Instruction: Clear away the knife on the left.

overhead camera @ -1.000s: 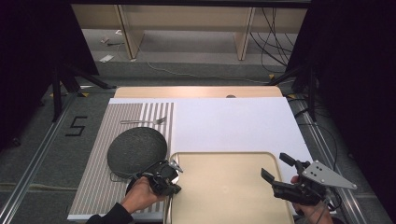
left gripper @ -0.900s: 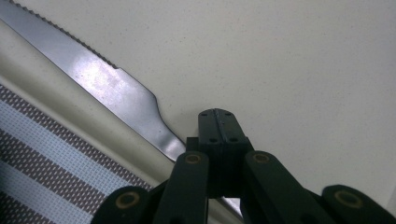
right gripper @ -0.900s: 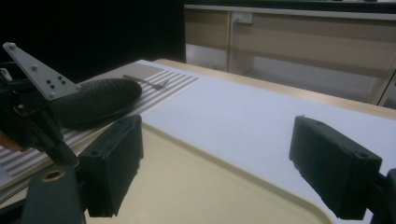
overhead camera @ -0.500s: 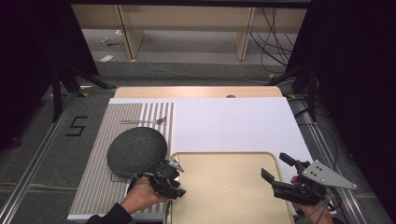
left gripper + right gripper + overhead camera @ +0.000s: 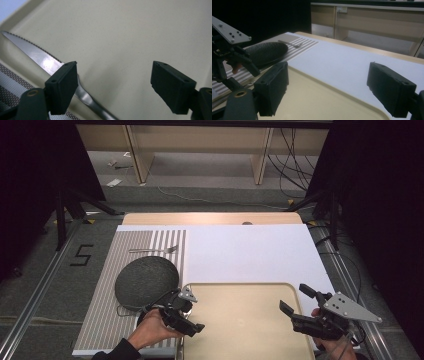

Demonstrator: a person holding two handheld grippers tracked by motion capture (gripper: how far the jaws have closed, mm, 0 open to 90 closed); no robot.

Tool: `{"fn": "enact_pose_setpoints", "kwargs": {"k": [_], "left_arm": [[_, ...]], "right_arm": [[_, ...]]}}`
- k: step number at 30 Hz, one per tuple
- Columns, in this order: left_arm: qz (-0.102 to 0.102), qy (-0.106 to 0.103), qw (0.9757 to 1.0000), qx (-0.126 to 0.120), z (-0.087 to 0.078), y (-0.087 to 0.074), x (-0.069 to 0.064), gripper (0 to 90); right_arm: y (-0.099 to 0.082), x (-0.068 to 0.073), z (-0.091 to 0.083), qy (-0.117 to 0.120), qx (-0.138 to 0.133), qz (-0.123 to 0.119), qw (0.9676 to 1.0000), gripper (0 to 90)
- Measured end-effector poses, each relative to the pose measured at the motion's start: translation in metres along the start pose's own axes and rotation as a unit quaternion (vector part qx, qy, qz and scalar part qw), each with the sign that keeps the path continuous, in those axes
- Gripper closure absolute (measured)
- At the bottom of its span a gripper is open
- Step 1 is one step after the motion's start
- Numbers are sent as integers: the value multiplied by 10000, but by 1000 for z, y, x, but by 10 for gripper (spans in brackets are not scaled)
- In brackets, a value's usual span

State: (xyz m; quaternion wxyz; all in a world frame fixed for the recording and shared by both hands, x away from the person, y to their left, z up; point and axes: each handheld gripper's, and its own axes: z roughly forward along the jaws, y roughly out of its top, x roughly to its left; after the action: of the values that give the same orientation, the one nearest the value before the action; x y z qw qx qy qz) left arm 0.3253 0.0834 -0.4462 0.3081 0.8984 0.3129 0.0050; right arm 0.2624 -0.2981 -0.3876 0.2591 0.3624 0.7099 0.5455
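Observation:
My left gripper (image 5: 192, 315) (image 5: 113, 72) hovers over the left edge of the beige tray (image 5: 240, 335) (image 5: 130, 35). Its jaws have just been opening and now stand wide apart, pressing on nothing. A steel knife (image 5: 37, 53) with a serrated blade lies along the tray's edge. It runs under the left jaw and touches neither pad. My right gripper (image 5: 296, 299) (image 5: 328, 75) is open over the tray's right side, empty. A dark round plate (image 5: 147, 281) (image 5: 267, 52) sits on the striped placemat (image 5: 100, 320), and a fork (image 5: 155, 250) (image 5: 290, 44) lies beyond it.
A white sheet (image 5: 250, 252) covers the table behind the tray. The wooden table edge (image 5: 210, 218) lies at the far side, with floor, cables and furniture legs beyond. Metal rails run along both sides of the table.
The left gripper's jaws have spread from shut to wide apart at the tray's left edge. The right gripper has stayed where it was.

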Motion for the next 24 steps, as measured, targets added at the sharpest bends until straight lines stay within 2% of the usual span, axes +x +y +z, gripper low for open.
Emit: {"fn": "enact_pose_setpoints", "kwargs": {"k": [3,6,10,12,13,15,17,24], "left_arm": [[64,36,9996,-258,-5,0,-1,180],[91,44,9981,-603,-11,0,-1,172],[89,38,9937,-1112,-21,0,-2,173],[100,67,9912,-1316,-24,0,-2,173],[87,110,9885,-1502,-27,-1,-3,172],[60,94,9850,-1719,-31,-2,-2,171],[20,61,9803,-1973,-37,-3,-2,171],[24,191,9702,-2417,-48,-8,-2,171]], "right_arm": [[0,0,0,6,0,-4,10000,185],[0,0,0,4,1,-3,10000,185],[0,0,0,8,0,-5,10000,185],[0,0,0,7,0,-3,10000,185],[0,0,0,8,2,-3,10000,185],[0,0,0,9,0,-3,10000,185],[0,0,0,4,2,-2,10000,185],[0,0,0,2,6,1,10000,185]]}}
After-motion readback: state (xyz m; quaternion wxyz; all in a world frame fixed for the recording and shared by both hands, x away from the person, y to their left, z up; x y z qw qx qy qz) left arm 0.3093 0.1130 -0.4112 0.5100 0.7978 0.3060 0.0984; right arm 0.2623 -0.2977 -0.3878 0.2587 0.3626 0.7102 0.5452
